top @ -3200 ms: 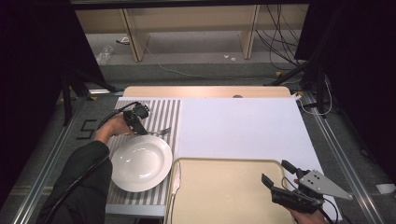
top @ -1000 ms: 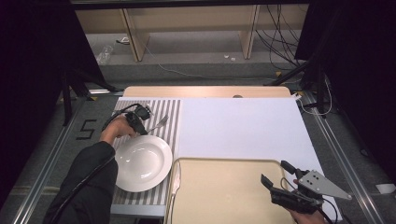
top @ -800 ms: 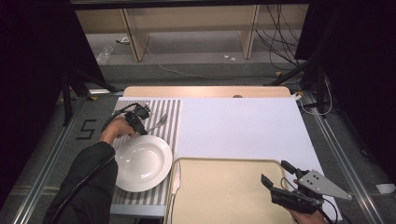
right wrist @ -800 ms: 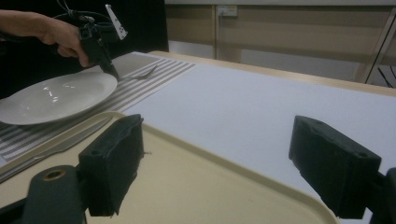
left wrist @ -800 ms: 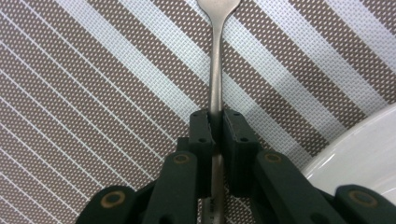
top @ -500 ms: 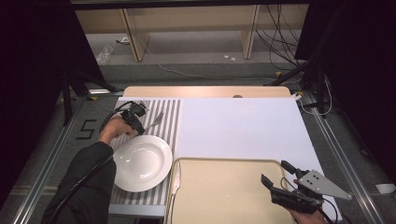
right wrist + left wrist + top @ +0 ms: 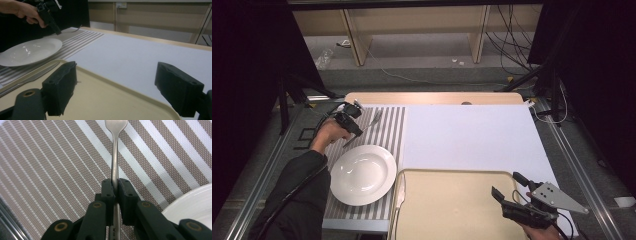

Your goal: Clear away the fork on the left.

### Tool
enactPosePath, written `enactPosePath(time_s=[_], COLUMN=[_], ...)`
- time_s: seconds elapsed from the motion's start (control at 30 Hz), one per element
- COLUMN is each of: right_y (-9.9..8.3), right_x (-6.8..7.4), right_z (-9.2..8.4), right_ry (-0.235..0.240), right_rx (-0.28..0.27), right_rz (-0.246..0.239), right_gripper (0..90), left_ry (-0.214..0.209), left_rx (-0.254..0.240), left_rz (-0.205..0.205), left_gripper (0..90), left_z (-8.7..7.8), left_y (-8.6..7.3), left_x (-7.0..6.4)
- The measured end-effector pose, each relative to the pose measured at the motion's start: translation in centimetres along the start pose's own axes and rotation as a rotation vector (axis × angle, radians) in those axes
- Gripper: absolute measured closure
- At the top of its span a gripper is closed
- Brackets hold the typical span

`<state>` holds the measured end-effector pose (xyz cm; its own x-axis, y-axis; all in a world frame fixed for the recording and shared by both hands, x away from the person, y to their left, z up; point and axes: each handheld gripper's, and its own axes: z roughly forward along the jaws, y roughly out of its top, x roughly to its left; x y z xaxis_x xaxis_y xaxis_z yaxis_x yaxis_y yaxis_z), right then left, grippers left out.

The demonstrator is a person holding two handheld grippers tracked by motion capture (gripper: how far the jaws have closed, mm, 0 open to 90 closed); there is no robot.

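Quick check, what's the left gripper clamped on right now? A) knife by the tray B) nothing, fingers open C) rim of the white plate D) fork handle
D: in the left gripper view the left gripper has its fingers pressed against the handle of the fork, tines pointing away over the striped placemat; the white plate sits off to the side, untouched.

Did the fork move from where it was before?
Yes. The fork, pinched in the left tongs, has shifted away from the white plate, toward the far edge of the striped mat.
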<state>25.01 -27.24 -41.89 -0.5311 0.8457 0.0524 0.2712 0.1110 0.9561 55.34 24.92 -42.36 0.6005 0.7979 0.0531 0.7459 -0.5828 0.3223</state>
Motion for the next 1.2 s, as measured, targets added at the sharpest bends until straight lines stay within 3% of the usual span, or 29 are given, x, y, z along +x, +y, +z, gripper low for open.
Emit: enactPosePath(time_s=[0.23,0.4,0.67,0.93,1.2], right_y=[0.0,0.0,0.0,0.0,0.0], right_x=[0.0,0.0,0.1,0.1,0.1], right_z=[0.0,0.0,0.1,0.1,0.1], right_ry=[-0.002,-0.003,-0.004,-0.005,-0.005], right_rx=[0.004,0.006,-0.001,0.007,0.006], right_rz=[-0.002,-0.004,-0.003,-0.005,-0.006], right_gripper=[18.8,18.8,18.8,18.8,18.8], left_ry=[-0.062,-0.134,-0.206,-0.312,-0.374], left_rx=[-0.089,-0.143,-0.189,-0.281,-0.327], left_rz=[-0.026,-0.033,-0.003,0.001,0.053], left_gripper=[82.8,82.9,82.9,82.9,82.9], left_z=[-1.9,-2.9,-3.7,-4.6,-5.1], left_y=[0.2,0.4,0.4,0.0,-0.6], left_x=[-0.6,-1.6,-3.3,-5.3,-8.2])
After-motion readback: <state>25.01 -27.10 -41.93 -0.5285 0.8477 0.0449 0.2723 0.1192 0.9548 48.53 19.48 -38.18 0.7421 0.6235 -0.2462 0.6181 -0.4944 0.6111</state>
